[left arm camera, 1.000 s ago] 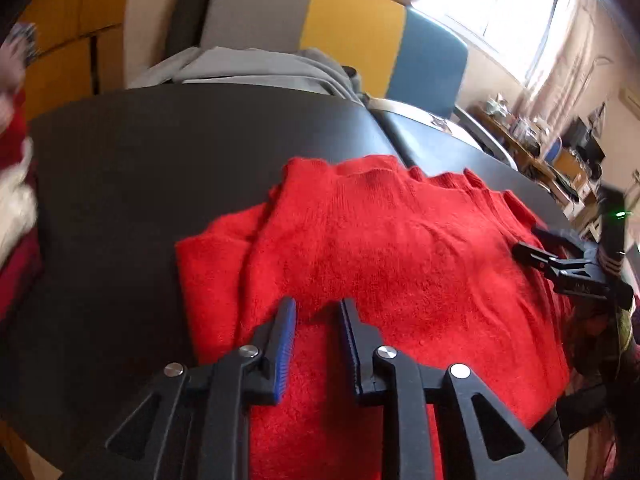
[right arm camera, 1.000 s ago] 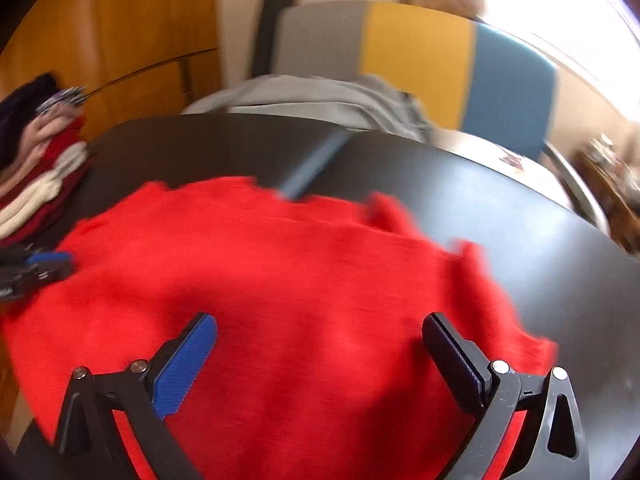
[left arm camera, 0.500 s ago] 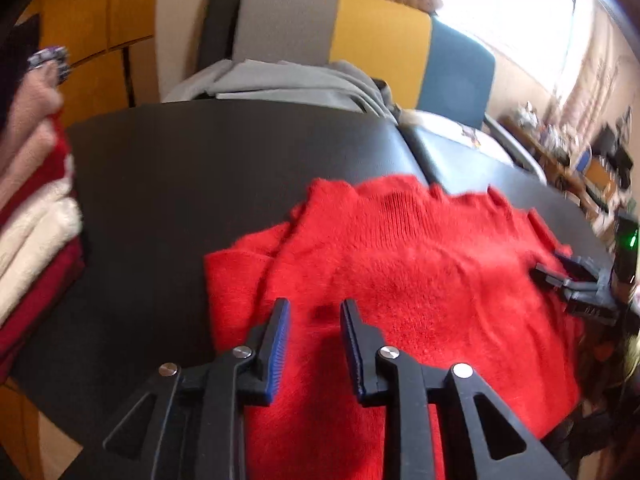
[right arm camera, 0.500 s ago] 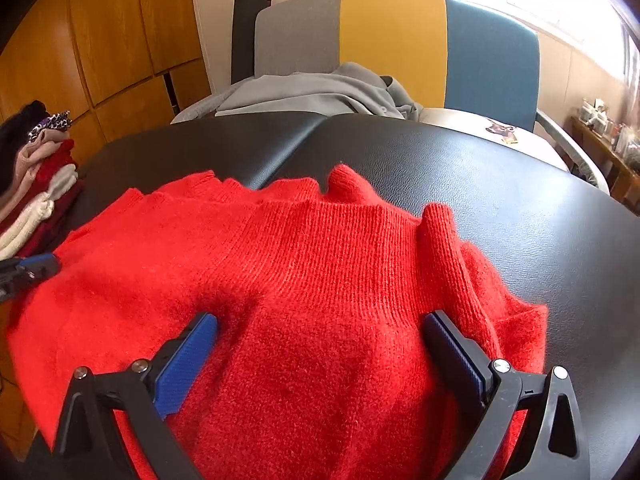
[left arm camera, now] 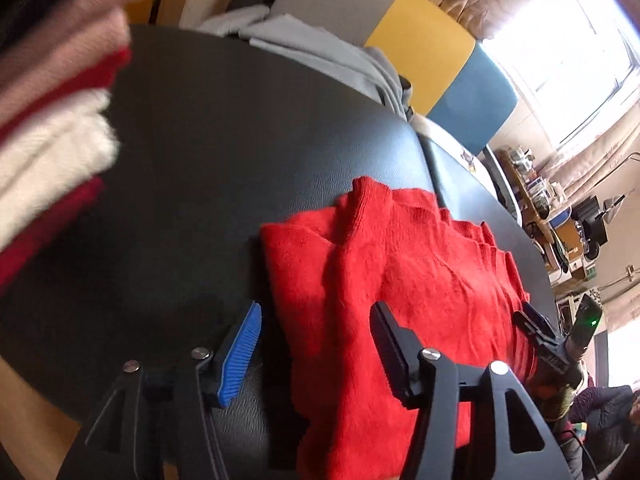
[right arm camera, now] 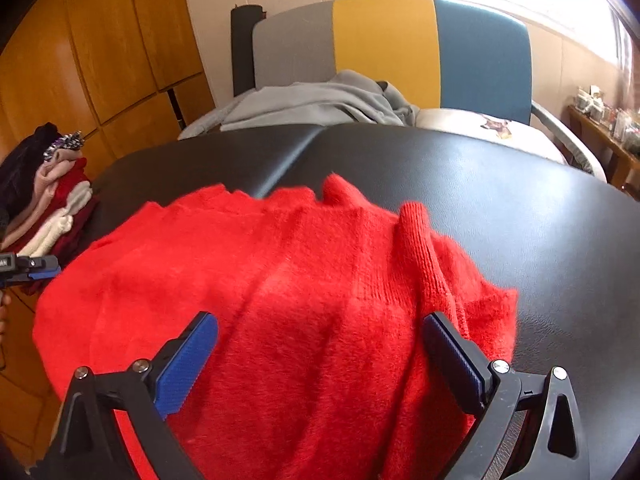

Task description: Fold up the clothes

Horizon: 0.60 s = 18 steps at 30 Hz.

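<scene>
- Left gripper jaws are opening, sweater edge between them but loose; right gripper is spread wide over it.
- Sweater's bunched on the black table, so a sloppy regrab probably drags the fold apart.

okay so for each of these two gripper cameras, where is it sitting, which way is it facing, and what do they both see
Left wrist: on the left gripper, angled down over the red sweater's left edge on the black table; its own opening fingers show, the sweater's edge between them, plus the right gripper's tip.
Right wrist: on the right gripper, angled down over the sweater's right part toward the chair; its wide-open fingers and the left gripper's tip show.
Shared: sweater, table, chair, grey garment, folded stack.
</scene>
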{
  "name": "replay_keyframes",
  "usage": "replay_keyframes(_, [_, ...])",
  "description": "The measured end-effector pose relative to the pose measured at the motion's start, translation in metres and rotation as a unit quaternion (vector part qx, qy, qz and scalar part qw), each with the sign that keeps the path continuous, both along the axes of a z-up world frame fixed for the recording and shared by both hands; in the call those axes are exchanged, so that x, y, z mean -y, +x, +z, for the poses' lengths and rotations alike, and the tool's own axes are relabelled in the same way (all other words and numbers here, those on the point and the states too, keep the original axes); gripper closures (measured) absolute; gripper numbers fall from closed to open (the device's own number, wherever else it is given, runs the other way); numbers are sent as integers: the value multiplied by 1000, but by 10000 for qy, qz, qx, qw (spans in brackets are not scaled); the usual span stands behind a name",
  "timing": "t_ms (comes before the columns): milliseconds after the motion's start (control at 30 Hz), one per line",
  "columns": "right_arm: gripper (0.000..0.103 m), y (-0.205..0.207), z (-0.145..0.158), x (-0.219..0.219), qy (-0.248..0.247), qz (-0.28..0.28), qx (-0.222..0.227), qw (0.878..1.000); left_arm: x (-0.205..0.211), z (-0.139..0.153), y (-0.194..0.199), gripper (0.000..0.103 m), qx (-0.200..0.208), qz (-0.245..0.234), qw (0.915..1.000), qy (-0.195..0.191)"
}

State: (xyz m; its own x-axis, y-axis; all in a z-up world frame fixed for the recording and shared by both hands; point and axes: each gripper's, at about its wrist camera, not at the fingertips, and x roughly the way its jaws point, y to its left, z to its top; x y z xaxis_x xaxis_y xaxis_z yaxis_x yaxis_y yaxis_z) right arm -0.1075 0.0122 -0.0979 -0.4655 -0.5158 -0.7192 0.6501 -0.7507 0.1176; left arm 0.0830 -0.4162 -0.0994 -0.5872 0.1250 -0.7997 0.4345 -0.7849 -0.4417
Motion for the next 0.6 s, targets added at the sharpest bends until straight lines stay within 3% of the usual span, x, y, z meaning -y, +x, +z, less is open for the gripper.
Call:
replay_keyframes(100, [0,3,-6,0,16,-28,-188,9998,-1,-20,-16,43,252,-130,9994,180])
replay_keyframes(200, [0,4,-7,-3,-72,-31,-235,9997,-4,-23,-17,40,68,-110,9998,156])
replay_keyframes(400, [0,4,-6,-8,-220,-31,-247,9994,-18,-22,-23,39,47,-213,9997,-60])
replay_keyframes(600, [0,6,-6,-2,-15,-50,-313,9995,-19,-22,-47,41,339,-616,9974,-187])
